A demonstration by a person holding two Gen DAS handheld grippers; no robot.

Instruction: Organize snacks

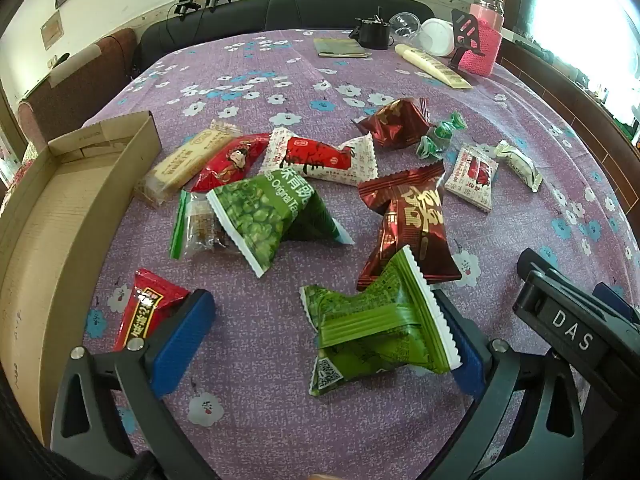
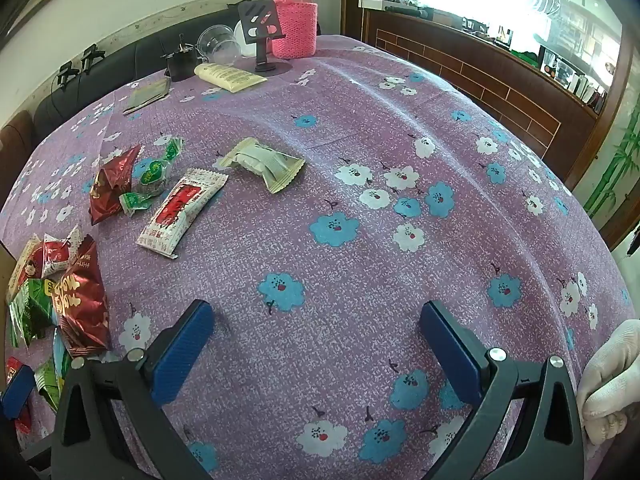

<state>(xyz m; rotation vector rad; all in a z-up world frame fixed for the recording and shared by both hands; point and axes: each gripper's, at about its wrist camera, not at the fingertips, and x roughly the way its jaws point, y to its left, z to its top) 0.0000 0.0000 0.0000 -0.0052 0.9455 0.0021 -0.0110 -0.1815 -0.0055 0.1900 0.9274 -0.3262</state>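
Floral tablecloth (image 1: pixel 280 64), green pea packet (image 1: pixel 266 210) – "Original", "DAS" – right tool (image 1: pixel 580 320)

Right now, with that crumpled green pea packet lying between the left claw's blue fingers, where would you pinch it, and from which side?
Pinch the green packet across its puffed middle, coming straight down from above with the left claw. It lies flat on the tablecloth, its white serrated edge against the right finger, so the open claw already straddles it. The thin sealed ends would probably slip or fold; the plump centre gives more to hold.
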